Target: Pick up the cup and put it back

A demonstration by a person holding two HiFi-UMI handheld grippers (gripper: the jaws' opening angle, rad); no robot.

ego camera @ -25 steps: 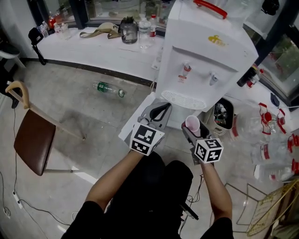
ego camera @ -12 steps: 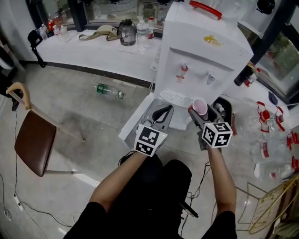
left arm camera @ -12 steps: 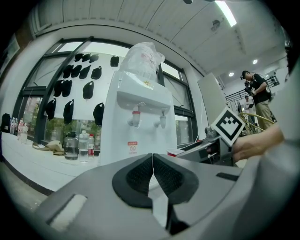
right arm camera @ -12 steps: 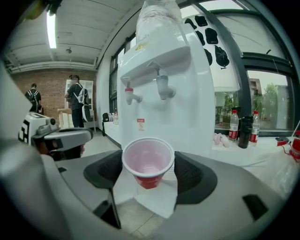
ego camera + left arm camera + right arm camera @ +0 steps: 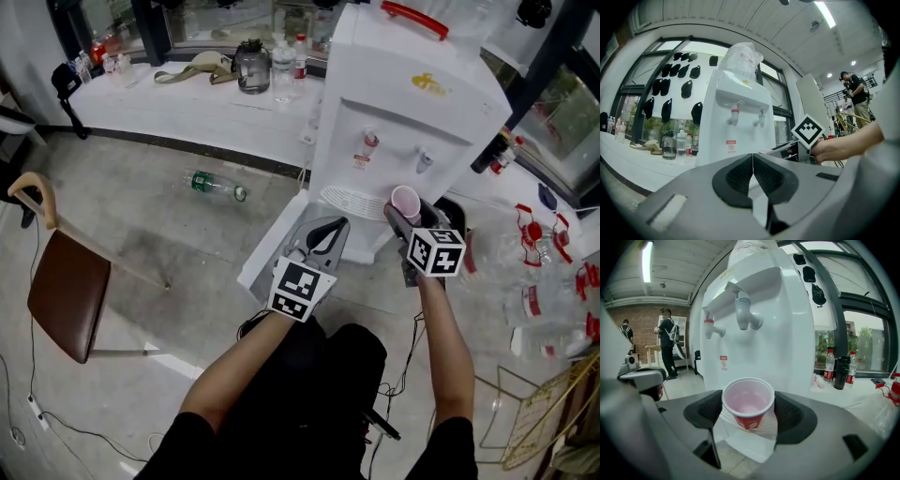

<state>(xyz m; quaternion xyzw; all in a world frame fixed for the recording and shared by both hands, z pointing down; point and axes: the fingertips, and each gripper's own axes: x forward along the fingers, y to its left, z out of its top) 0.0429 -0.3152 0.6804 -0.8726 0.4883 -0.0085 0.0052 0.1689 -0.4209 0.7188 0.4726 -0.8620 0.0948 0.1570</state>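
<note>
Cup (image 5: 748,403) between right tongs (image 5: 749,414)

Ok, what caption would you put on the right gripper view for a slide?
Right claw shut on an upright, empty red cup, held before the taps of a white water dispenser.

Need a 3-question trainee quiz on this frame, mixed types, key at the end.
1. True or false: the left gripper is shut with nothing between its jaws.
2. What does the right gripper hold? A) a spoon B) a cup C) a plate
3. Fill in: the cup is held upright in front of the white water ___.
Key: 1 true; 2 B; 3 dispenser.
</note>
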